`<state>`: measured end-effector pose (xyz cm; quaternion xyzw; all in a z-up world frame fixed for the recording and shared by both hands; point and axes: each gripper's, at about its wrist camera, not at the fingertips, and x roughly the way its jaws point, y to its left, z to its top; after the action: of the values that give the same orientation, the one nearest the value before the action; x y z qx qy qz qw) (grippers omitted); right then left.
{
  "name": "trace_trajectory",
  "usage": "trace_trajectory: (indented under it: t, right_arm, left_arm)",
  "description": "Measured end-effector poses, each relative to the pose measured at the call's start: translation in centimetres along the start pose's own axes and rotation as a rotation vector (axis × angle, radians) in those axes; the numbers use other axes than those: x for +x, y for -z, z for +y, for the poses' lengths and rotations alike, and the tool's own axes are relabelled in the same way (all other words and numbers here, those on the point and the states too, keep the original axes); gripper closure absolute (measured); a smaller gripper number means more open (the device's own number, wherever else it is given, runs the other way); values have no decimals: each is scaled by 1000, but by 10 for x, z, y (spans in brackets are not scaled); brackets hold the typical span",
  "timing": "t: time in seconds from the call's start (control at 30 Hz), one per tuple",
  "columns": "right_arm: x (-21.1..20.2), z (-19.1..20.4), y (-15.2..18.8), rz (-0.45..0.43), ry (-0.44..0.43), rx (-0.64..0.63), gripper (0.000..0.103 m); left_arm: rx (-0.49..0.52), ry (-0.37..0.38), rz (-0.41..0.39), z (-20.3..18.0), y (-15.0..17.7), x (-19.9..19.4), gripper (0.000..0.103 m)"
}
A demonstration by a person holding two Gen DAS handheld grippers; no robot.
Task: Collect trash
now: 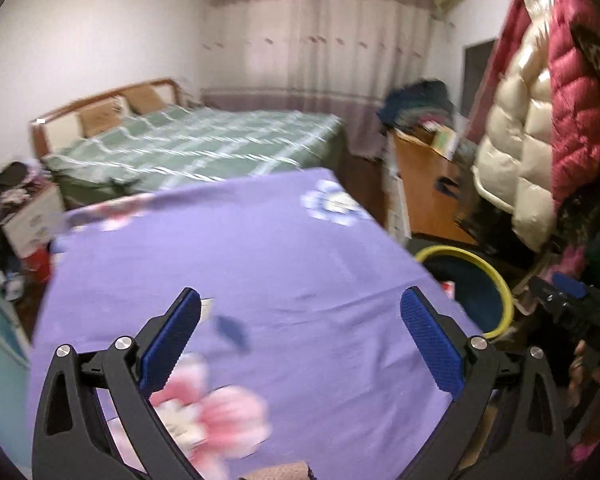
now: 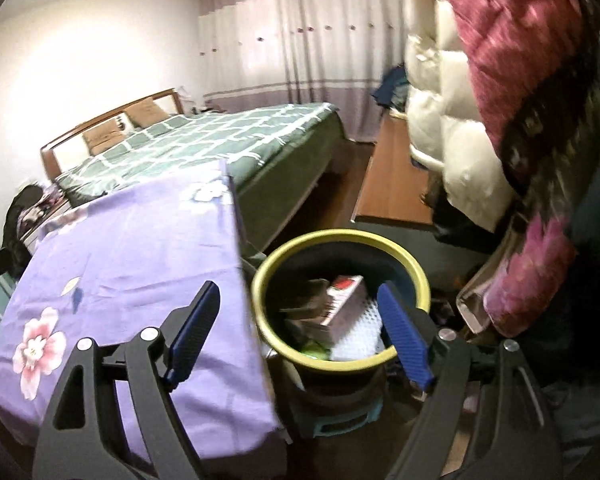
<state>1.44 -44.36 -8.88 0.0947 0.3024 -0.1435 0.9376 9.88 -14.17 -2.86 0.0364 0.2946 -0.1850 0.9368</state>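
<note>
Beside the purple flowered cloth [image 2: 132, 240], the yellow-rimmed bin [image 2: 414, 268] holds a red-and-white box [image 2: 346, 300]; the right gripper [image 2: 300, 312] and left gripper [image 1: 300, 316] both gape empty

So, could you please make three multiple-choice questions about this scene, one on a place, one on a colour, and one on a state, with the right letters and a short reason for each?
1. Where does the trash bin stand?
A. On the green bed
B. On the floor beside the purple-covered table
C. On the wooden desk

2. What colour is the bin's rim?
A. Yellow
B. Red
C. White

3. What is the state of the right gripper?
A. Shut on a box
B. Shut with nothing in it
C. Open, holding nothing

Answers:
1. B, the right wrist view shows the bin right next to the table's edge.
2. A, a yellow ring runs around the dark bin.
3. C, its blue pads are wide apart above the bin, with the trash lying inside below.
</note>
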Motion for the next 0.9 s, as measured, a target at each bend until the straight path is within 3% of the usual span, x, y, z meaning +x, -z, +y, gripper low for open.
trace_trajectory:
  t: [0.3, 0.9]
  right_arm:
    - [-27, 27, 5, -47, -41, -44, 24]
    - [-39, 38, 9, -64, -66, -48, 23]
  left_arm:
    - [-146, -140, -96, 75, 36, -77, 5]
    - [-160, -178, -88, 66, 45, -85, 5]
